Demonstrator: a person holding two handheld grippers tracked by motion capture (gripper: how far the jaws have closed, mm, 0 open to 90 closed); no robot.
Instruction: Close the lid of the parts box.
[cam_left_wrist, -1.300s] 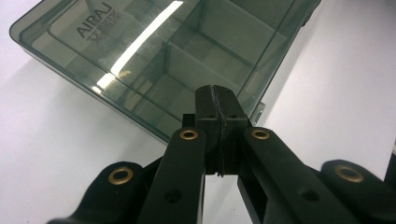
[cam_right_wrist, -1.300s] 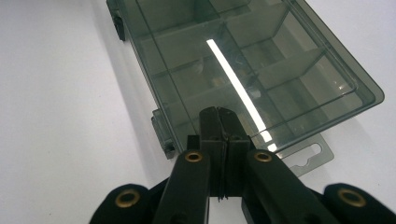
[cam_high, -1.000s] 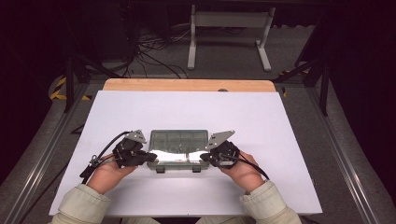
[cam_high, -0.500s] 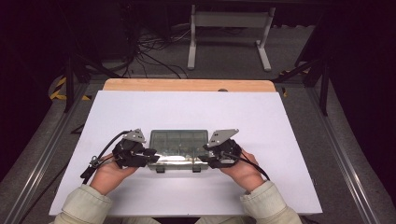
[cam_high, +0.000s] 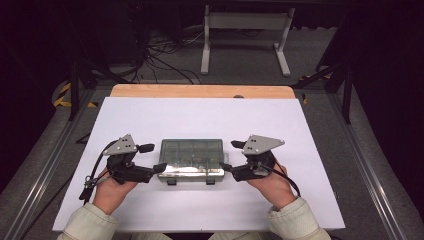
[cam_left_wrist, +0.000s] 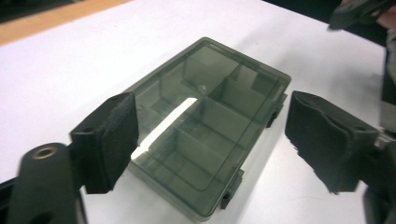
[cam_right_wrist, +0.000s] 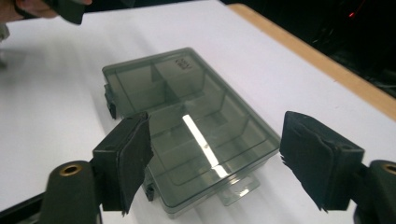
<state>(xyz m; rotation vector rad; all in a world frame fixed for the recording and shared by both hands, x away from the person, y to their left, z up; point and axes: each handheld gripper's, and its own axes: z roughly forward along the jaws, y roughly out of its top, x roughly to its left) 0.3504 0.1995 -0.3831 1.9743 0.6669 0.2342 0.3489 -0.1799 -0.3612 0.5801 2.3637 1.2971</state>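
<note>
One small unreadable label on box (cam_right_wrist: 187, 135)

The worktop (cam_high: 200, 112) carries a white sheet, with a bare wooden edge strip (cam_high: 200, 91) along its far side, beyond the tools. The grey floor (cam_high: 240, 55) behind it is dimly lit, and the surroundings are dark. A white metal frame stand (cam_high: 245, 22) is positioned on that floor. Black cables (cam_high: 160, 62) lie tangled to its left. Yellow-black hazard tape (cam_high: 62, 95) marks the floor far left.
</note>
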